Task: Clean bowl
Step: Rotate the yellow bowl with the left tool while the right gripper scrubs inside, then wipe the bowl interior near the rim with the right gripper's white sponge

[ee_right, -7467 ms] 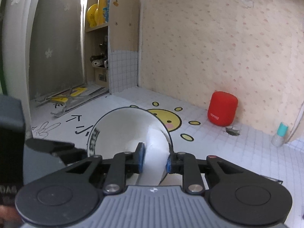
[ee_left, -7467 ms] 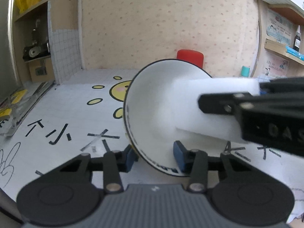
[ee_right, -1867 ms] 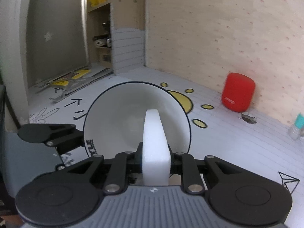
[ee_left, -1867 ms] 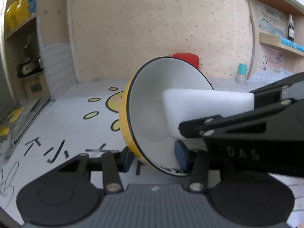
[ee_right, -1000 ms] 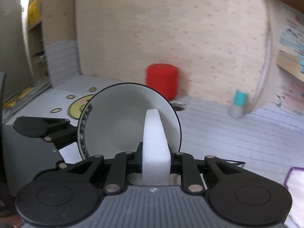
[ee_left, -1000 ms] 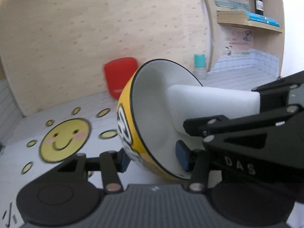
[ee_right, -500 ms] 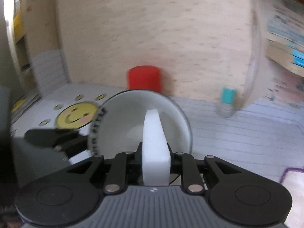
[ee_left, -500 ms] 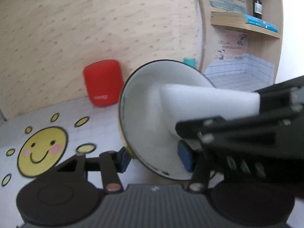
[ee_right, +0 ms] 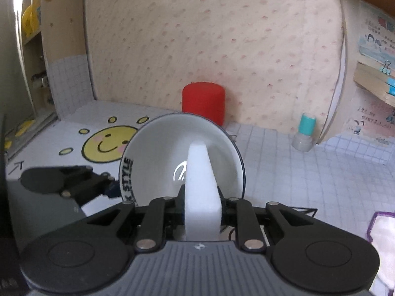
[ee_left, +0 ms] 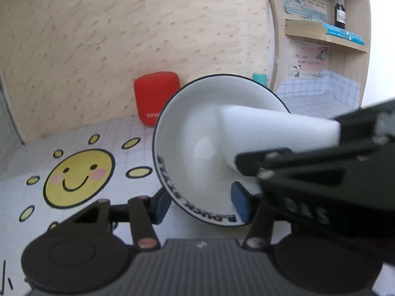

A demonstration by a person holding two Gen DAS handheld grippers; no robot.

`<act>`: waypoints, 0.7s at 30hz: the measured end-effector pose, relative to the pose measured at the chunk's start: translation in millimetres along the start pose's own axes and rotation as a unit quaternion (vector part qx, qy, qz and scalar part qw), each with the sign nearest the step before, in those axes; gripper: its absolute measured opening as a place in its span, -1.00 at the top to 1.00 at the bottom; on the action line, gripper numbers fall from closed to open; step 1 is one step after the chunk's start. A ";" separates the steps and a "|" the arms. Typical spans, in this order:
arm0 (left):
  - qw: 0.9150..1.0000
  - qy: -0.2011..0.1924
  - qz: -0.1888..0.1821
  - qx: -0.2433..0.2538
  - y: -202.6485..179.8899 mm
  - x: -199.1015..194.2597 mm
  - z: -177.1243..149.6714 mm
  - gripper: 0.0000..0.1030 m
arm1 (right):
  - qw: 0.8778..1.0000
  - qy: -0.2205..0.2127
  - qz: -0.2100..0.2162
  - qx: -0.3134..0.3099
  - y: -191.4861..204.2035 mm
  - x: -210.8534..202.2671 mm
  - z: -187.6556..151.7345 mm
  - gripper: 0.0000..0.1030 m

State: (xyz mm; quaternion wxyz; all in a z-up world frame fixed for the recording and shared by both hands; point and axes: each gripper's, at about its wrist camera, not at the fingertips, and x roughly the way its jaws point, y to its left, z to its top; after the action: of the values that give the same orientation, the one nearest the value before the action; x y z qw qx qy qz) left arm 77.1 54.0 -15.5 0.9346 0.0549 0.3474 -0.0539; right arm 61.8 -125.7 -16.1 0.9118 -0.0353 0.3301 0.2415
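A bowl (ee_left: 197, 133), white inside with a black rim, is held tipped on its side above the table. My left gripper (ee_left: 201, 206) is shut on the bowl's lower rim. My right gripper (ee_right: 201, 204) is shut on a white sponge block (ee_right: 199, 185), whose tip reaches into the bowl (ee_right: 158, 162). In the left wrist view the sponge (ee_left: 266, 133) enters the bowl from the right, with the right gripper's black body behind it.
A red cylinder speaker (ee_right: 203, 102) stands against the back wall; it also shows in the left wrist view (ee_left: 155, 97). A teal-capped bottle (ee_right: 305, 132) is at right. A smiley sun print (ee_left: 76, 176) marks the table. A cloth (ee_right: 382, 244) lies at far right. Shelves flank both sides.
Both grippers have swung with the bowl and sponge, so the view turned. The bowl now faces more toward the left camera. The sponge stays inside the bowl.
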 end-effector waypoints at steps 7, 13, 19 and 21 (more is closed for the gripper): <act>1.000 0.006 -0.002 -0.018 7.3 2.1 -0.4 -0.20 | 1.000 0.013 -0.013 0.010 -0.2 3.6 0.0 0.65; 1.000 0.002 0.014 -0.002 1.0 0.7 -0.7 -0.21 | 1.000 0.007 -0.011 0.019 -2.5 0.1 -0.3 0.66; 1.000 0.005 0.008 -0.018 6.3 0.5 -1.6 -0.21 | 1.000 -0.002 -0.008 0.029 -5.9 -5.4 -0.7 0.66; 1.000 0.005 0.011 -0.013 4.5 -0.6 -2.4 -0.21 | 0.999 -0.005 -0.007 0.032 -7.0 -7.2 -0.9 0.66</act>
State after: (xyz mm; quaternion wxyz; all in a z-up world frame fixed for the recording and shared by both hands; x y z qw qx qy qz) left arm 75.7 58.7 -16.6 0.9341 0.0466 0.3518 -0.0389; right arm 59.7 -135.0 -13.0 0.9159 -0.0071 0.3324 0.2249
